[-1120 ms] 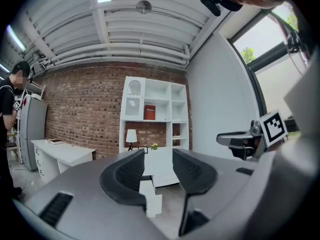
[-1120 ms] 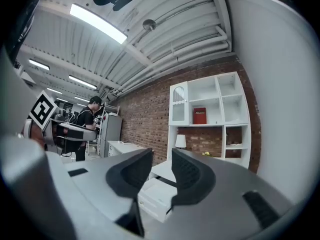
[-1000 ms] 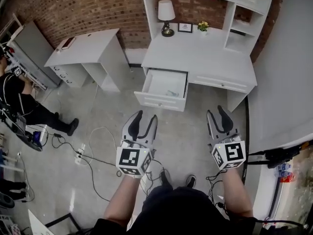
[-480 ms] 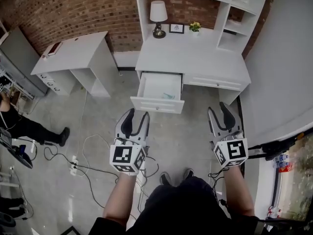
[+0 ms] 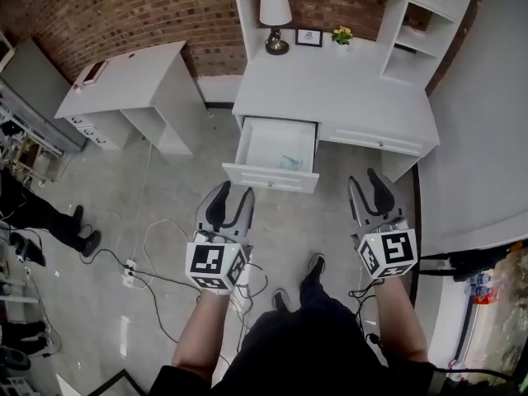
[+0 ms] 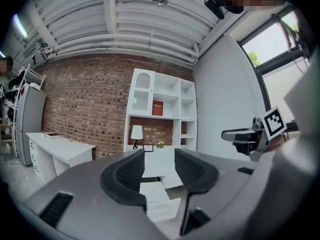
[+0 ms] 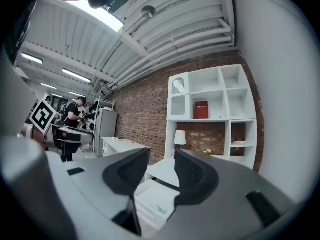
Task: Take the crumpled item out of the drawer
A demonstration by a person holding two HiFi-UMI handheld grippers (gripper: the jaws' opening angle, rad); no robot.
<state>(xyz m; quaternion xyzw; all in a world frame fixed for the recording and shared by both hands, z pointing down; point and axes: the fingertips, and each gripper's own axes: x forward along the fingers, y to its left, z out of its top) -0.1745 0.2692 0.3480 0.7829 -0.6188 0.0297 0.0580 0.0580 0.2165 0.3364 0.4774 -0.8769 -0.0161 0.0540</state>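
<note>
The left gripper [image 5: 231,196] and right gripper [image 5: 363,186] are held short of the pulled-out white wooden drawer [image 5: 268,176], jaws parted and empty, likely readied for the small pale crumpled item [image 5: 289,162] inside.

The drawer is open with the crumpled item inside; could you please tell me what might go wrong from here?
1. Loose cables lie on the floor by the person's shoes; stepping toward the desk could snag them.
2. The crumpled item is small and lies near the front wall of the drawer, so the open, empty right gripper may strike that wall or close beside it.
</note>
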